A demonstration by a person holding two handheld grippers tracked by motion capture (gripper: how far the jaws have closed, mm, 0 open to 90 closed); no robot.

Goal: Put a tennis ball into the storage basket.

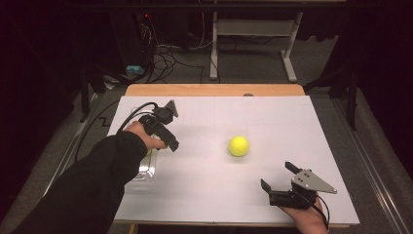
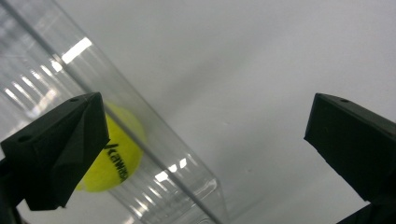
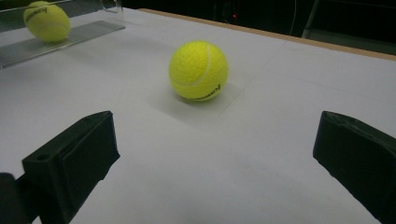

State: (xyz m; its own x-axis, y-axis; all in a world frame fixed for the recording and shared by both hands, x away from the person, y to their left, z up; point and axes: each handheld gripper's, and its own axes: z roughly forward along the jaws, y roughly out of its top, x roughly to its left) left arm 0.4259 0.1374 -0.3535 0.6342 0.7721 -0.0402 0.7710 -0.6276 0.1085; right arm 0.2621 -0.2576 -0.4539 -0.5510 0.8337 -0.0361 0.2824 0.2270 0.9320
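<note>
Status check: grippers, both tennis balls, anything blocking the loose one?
Left gripper open, above the clear container. Right gripper open, empty, facing the loose tennis ball. Second ball sits inside the container. Path to the loose ball unobstructed.

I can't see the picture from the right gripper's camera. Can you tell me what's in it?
A yellow tennis ball sits alone on the white table, ahead of the right gripper, whose two black jaws stand wide open. Far left, a second tennis ball lies inside a clear plastic box.
</note>
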